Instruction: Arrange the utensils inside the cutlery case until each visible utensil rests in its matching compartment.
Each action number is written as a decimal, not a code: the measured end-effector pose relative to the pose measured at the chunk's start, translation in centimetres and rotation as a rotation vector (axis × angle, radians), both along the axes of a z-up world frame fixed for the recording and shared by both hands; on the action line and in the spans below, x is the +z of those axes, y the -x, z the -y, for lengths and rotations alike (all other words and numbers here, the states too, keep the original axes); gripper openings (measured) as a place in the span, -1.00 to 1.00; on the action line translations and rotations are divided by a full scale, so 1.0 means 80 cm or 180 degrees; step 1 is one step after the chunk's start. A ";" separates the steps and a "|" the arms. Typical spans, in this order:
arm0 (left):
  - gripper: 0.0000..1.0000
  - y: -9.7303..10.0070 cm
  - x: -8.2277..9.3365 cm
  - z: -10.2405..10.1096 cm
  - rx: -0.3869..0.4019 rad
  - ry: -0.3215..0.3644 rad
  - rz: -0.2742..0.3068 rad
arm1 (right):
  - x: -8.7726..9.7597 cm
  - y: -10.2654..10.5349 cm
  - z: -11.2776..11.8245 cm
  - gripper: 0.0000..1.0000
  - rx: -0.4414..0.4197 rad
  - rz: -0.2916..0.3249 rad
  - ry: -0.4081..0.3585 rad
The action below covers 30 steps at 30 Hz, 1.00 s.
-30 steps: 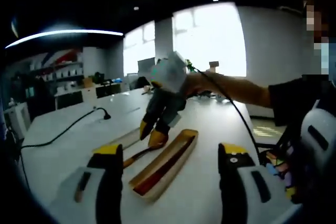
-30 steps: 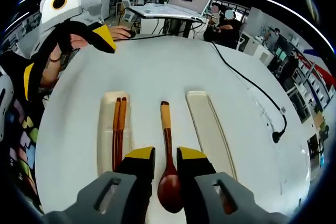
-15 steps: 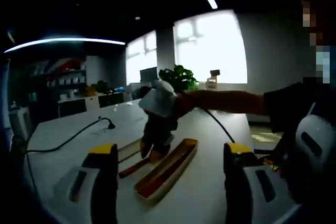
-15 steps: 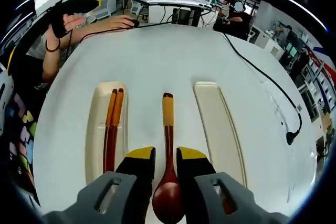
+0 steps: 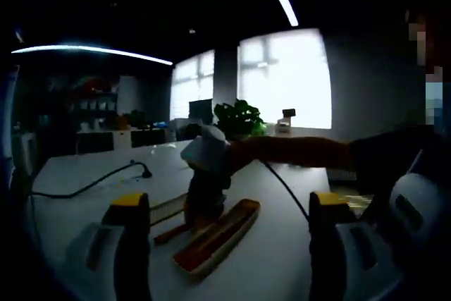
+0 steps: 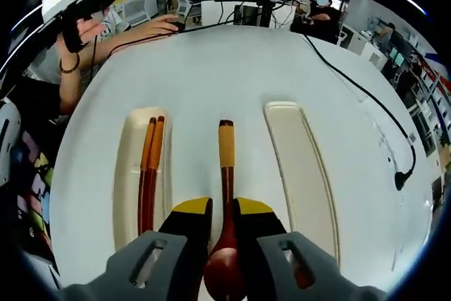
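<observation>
Wooden spoon [image 6: 225,209] lies on the white tabletop [image 6: 211,68], between two cream trays. One cream tray [image 6: 137,174] sits just left of the spoon and has the chopsticks [image 6: 148,170] in it. The other cream tray [image 6: 301,174] sits just right of the spoon and has nothing in it.

The spoon could slip as it comes up. Its neck is thin and smooth, and the grip sits near the bowl, so the long handle may swing or tip down. If it twists, it could drop back on the tabletop or bump the chopsticks tray. The tray near the spoon is light and narrow, so a knock could push it away.

The right gripper [image 6: 223,211] has its yellow-tipped fingers [image 6: 192,211] pulled in close on both sides of the spoon's neck, just above the red bowl. They look like they pinch it, with almost no gap left.

The left gripper [image 5: 229,206] is held up away from the spoon. Its fingers [image 5: 130,206] stand far apart and touch nothing. From there, the right gripper [image 5: 204,202] stands down by the spoon [image 5: 169,234].
</observation>
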<state>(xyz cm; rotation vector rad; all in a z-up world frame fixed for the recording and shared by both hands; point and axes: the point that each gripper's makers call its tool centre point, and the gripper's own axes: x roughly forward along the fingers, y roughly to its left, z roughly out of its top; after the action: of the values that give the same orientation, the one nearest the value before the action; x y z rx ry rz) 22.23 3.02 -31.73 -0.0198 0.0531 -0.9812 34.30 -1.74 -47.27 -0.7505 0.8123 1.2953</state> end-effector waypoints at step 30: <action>1.00 -0.023 0.017 -0.059 0.0317 0.0130 0.0036 | 0.000 -0.003 -0.003 -0.92 0.0087 0.0060 0.0291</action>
<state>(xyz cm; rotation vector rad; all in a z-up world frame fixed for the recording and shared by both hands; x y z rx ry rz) 24.04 7.70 -30.36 -0.0540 0.0216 -0.8826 34.51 -1.50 -47.24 -0.8478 0.8531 1.2805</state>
